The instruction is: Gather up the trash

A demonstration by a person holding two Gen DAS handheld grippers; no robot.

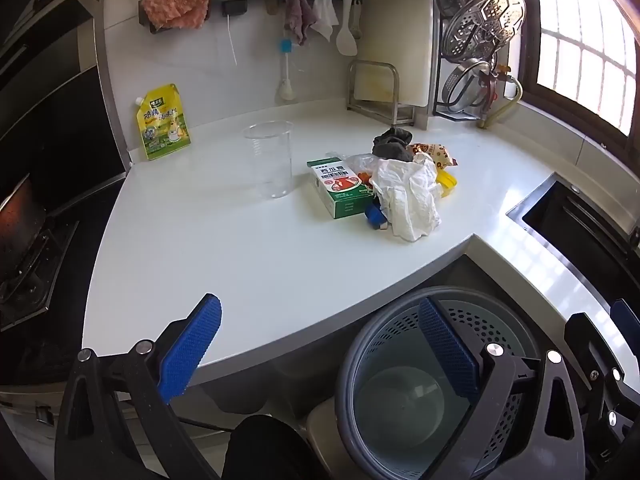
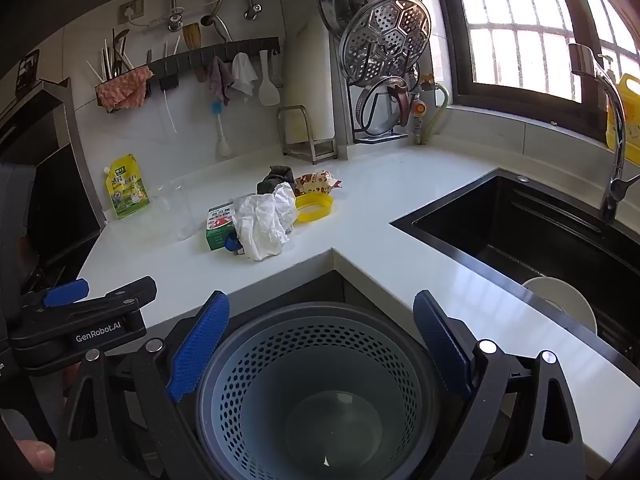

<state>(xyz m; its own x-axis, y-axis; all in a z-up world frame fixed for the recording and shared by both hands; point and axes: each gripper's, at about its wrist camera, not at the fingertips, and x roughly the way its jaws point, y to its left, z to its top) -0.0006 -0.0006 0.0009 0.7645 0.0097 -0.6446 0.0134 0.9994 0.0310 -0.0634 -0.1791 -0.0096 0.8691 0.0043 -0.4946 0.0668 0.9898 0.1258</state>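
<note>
A heap of trash lies on the white counter [image 1: 224, 248]: crumpled white paper [image 1: 408, 196] [image 2: 262, 224], a green-and-white carton [image 1: 340, 188] [image 2: 218, 228], a dark rag [image 1: 392, 144] [image 2: 276, 178], a snack wrapper [image 1: 432, 152] [image 2: 316, 182], a yellow ring lid [image 2: 314, 208] and a small blue piece [image 1: 374, 214]. A grey perforated bin [image 1: 432, 384] [image 2: 320, 392] stands on the floor below the counter's inner corner. My left gripper [image 1: 320, 352] hangs open over the counter edge, well short of the heap. My right gripper [image 2: 320, 344] is open above the bin's mouth, holding nothing.
A clear plastic cup [image 1: 270, 158] and a yellow pouch [image 1: 162, 122] stand left of the heap. A stove [image 1: 28, 248] is at the far left. A black sink [image 2: 540, 240] with a tap [image 2: 612, 128] and a white plate [image 2: 568, 300] lies right. Racks line the back wall.
</note>
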